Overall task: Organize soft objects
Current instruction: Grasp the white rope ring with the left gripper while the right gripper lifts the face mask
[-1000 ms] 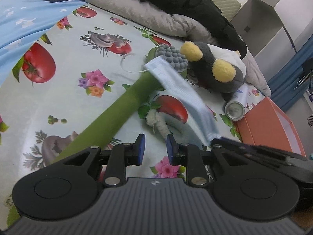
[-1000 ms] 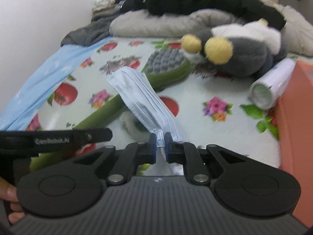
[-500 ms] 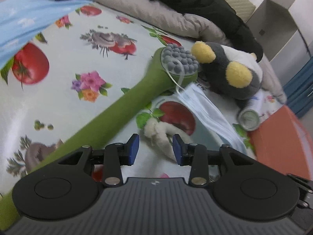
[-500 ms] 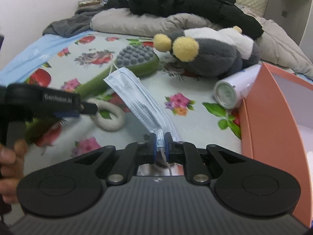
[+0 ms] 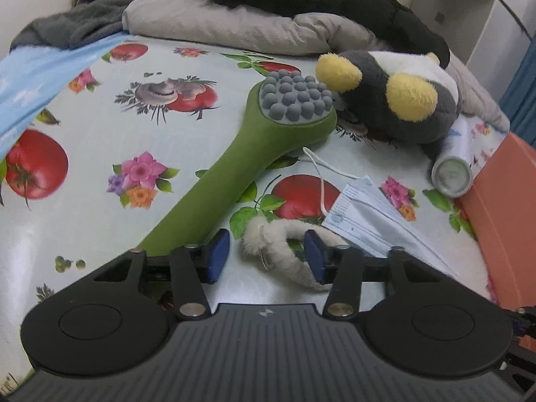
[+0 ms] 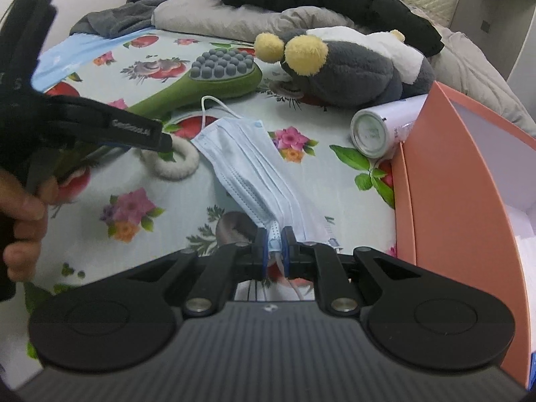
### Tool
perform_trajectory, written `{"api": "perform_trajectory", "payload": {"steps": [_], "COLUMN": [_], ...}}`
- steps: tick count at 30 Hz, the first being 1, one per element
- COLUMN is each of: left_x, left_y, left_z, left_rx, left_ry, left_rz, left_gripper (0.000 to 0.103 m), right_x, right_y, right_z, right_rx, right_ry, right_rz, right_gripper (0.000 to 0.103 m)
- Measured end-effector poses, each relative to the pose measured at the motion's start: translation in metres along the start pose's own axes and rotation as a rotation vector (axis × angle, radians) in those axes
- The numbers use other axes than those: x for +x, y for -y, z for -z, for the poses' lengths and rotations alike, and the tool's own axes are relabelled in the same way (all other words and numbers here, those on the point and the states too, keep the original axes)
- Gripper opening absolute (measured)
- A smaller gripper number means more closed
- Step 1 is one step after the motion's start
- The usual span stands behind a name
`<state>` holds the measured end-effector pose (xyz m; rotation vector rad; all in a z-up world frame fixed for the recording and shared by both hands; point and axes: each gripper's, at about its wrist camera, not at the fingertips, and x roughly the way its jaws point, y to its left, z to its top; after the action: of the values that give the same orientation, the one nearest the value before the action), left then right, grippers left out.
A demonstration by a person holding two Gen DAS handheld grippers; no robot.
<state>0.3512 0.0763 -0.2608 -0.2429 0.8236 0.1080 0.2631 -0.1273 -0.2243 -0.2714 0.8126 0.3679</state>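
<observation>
- Firstly, left wrist view: left gripper (image 5: 266,256) stands apart and unclamped, its blue pads either side of a fluffy white ring (image 5: 284,244) lying on the bed's fruit-print sheet (image 5: 83,207).
- Handling advice, as a judgement: centre the ring's near band between the pads before squeezing, and keep clear of the green massager (image 5: 241,164) just to the left.
- Same view: face mask (image 5: 365,214) lies just right of the ring, its ear loop trailing toward the massager head; plush toy (image 5: 392,100) and white can (image 5: 455,164) sit behind, orange box (image 5: 502,194) at right. No legible writing.
- Next, right wrist view: right gripper (image 6: 274,246) is pinched together on the mask's near end (image 6: 274,234).
- Handling advice: lift gently so the loop does not snag, then carry toward the box.
- Writing: pale lettering on the other gripper's finger (image 6: 134,127), too blurred to read; can print unreadable.
</observation>
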Motion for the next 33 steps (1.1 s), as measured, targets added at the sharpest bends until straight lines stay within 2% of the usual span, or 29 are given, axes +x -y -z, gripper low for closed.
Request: {"api": "perform_trajectory", "payload": {"steps": [1,2,5,13,21,27,33], "left_x": [0.000,-0.001,-0.009,-0.050,-0.107,-0.135,-0.152], "left_y": [0.002,0.004,0.008,0.002,0.007,0.024,0.034], "left_z": [0.000,0.001,0.005,0.021,0.059,0.094,0.110], "left_rx": [0.010,0.019,0.039,-0.004,-0.014,0.028,0.049], "left_ry": [-0.004,-0.004,0.013,0.022,-0.006,-0.056,-0.073], "left_rz": [-0.006,-0.008,-0.007,0.010,0.046,0.072,0.092], "left_gripper": [0.028,0.023,0.019,0.017,0.017,0.017,0.017], "right_x": [-0.001,-0.003,-0.009,-0.034,-0.064,-0.085,-0.105], "right_y": [0.000,-0.001,-0.004,-0.012,-0.021,-0.021,-0.024], "right_z": [0.001,0.003,0.008,0.022,0.049,0.076,0.096], "right_rx": [-0.002,-0.007,-0.023,-0.048,-0.055,0.011,0.050], "right_ry": [-0.003,-0.003,0.001,0.011,-0.008,-0.045,-0.056], "right_rz": [-0.001,-0.001,0.004,0.017,0.031,0.000,-0.057], "right_gripper": [0.012,0.012,0.012,0.012,0.012,0.012,0.014]}}
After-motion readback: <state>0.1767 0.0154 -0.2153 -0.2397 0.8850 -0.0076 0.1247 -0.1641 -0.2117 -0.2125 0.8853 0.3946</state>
